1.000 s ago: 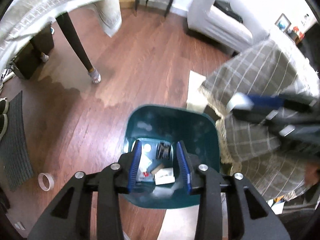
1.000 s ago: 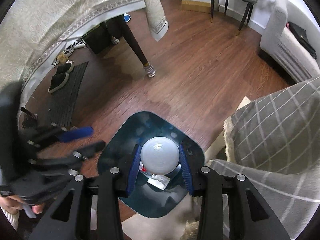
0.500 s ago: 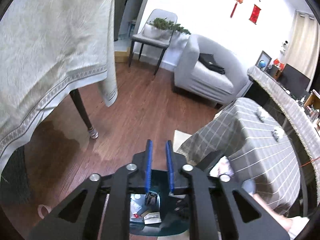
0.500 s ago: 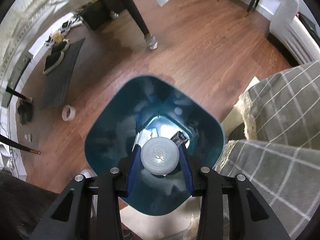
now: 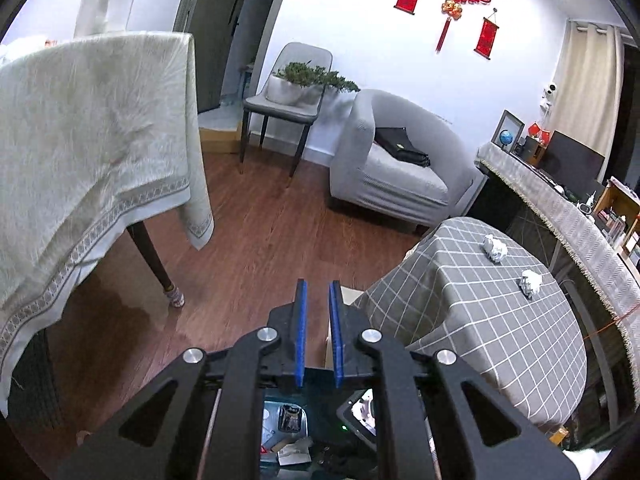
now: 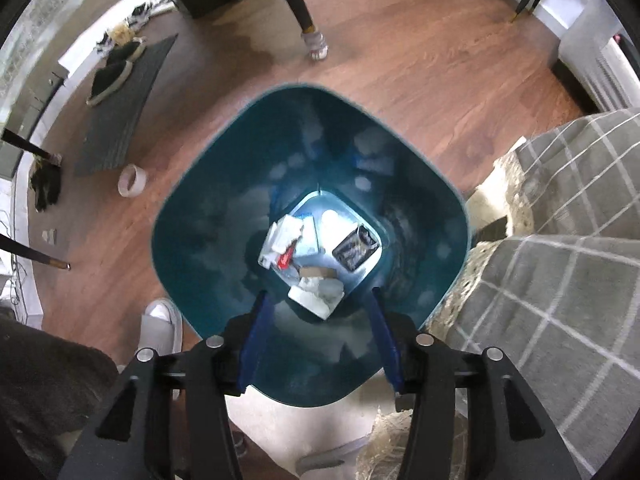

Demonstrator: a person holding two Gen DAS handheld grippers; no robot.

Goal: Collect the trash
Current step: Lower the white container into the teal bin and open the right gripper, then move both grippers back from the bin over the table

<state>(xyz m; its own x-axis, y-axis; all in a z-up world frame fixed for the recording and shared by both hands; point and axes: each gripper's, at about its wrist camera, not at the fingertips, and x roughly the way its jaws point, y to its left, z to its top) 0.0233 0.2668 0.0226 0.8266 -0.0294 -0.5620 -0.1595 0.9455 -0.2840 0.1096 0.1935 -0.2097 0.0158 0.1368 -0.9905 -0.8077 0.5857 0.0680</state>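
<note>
Right gripper (image 6: 318,308) pointing straight down over a teal trash bin (image 6: 208,240), jaws just opened and holding nothing, paper scraps and wrappers (image 6: 316,258) at the bin's bottom, left gripper (image 5: 318,300) nearly closed and empty, two crumpled paper balls (image 5: 495,247) on the checked tablecloth (image 5: 500,320).

The left wrist view looks forward and slightly down across the room, over the checked surface (image 5: 500,312), with the bin (image 5: 320,432) at its bottom edge. The right wrist view faces straight down, close above the bin (image 6: 224,240). Both share bin, floor and checked cloth.
</note>
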